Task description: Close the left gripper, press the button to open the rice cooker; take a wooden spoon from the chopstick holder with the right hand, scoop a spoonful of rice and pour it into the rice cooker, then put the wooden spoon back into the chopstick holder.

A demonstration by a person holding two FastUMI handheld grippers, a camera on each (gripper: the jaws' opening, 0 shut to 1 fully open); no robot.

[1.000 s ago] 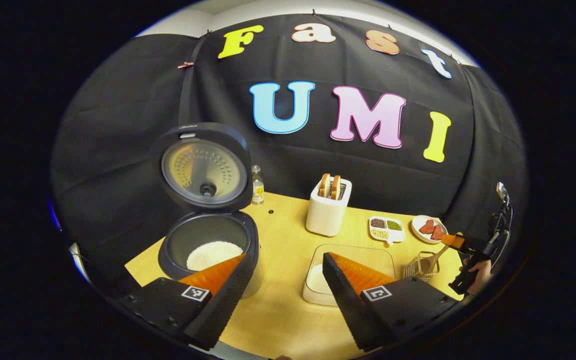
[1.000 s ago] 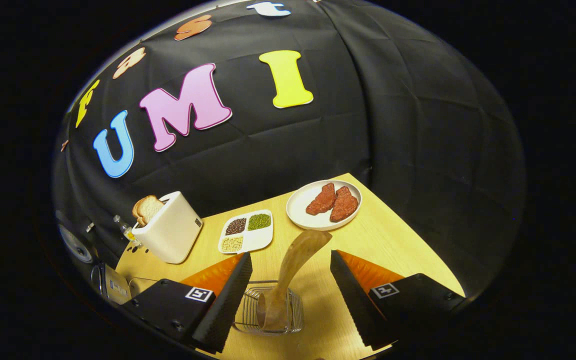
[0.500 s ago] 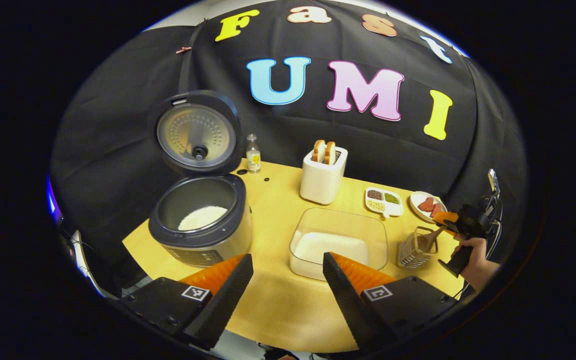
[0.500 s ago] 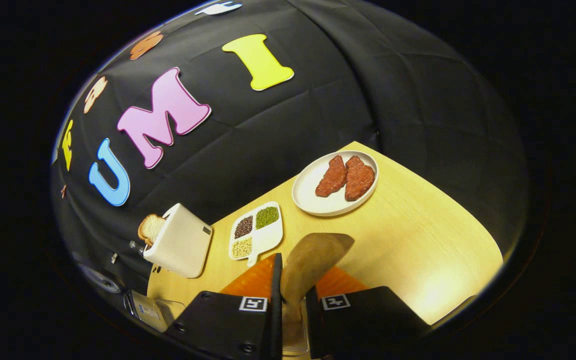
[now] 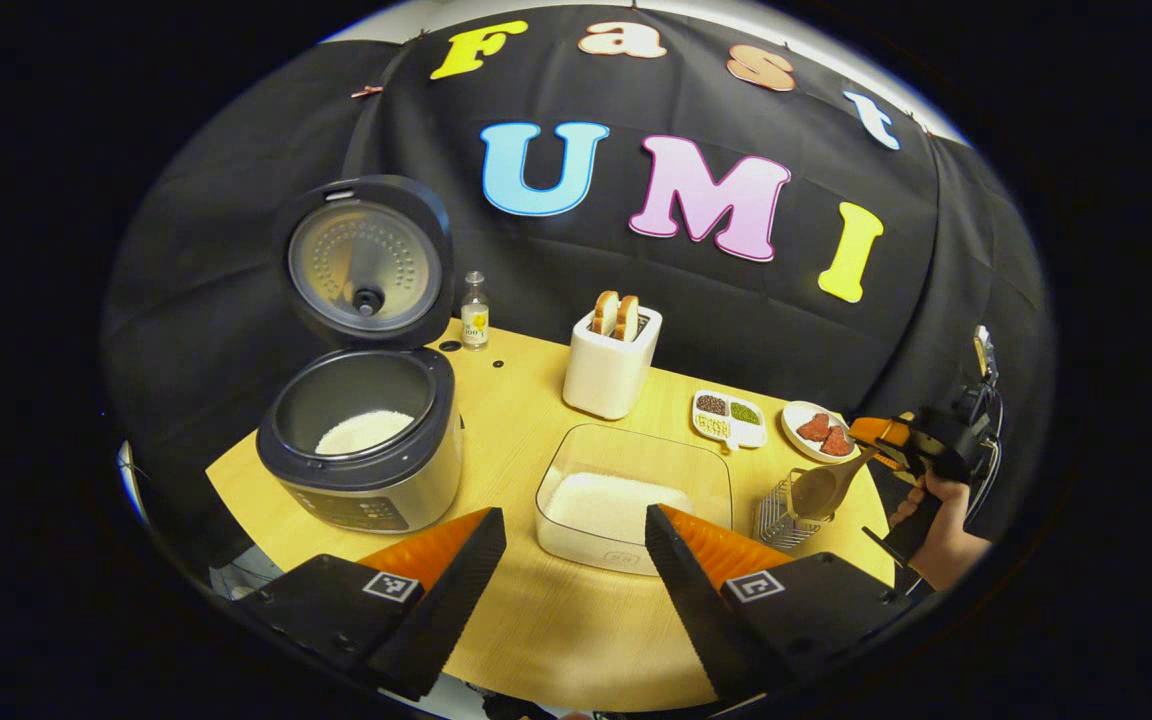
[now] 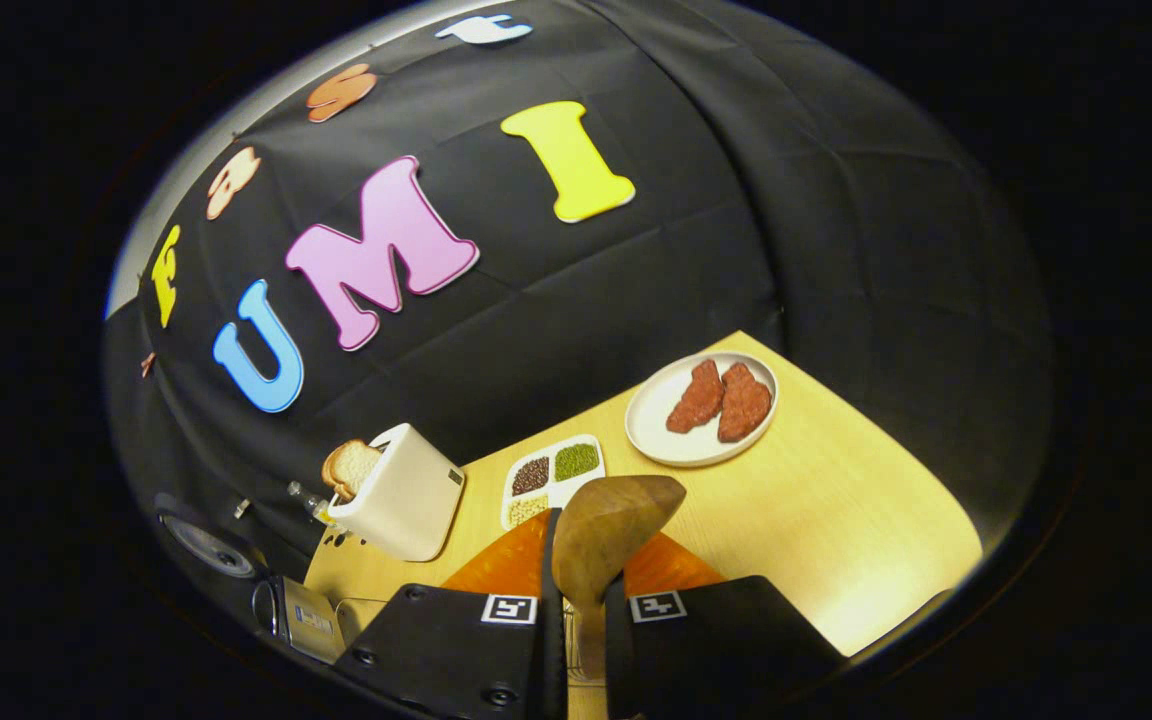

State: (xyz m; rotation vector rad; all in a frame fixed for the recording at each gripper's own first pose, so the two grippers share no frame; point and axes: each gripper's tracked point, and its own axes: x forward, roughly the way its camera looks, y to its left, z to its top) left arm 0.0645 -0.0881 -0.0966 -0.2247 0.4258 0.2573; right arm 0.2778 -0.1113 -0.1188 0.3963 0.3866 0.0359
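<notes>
While the left claw (image 5: 576,540) hung with its jaws spread over the near edge of the table (image 5: 526,620), bare yellow wood lay open between it and the clear rice container (image 5: 633,495). The rice cooker (image 5: 361,440) stood at the table's left corner, its round lid upright, white rice lying low in the dark pot. The right claw (image 6: 576,600) was pressed together on the handle of the wooden spoon (image 6: 608,520), both fingers pinching it; the smooth, rounded bowl of the spoon rose above the fingertips. In the left gripper view the spoon (image 5: 821,490) stood raised just above the wire chopstick holder (image 5: 781,515), near the table's right edge, and a hand (image 5: 936,545) gripped that claw's handle. In the right gripper view the holder was mostly hidden beneath the claw. A white toaster (image 5: 608,365) with two bread slices, a divided dish of beans (image 6: 551,470) and a plate (image 6: 656,440) with two reddish pieces sat toward the cloth wall. Open tabletop lay right of the plate.
</notes>
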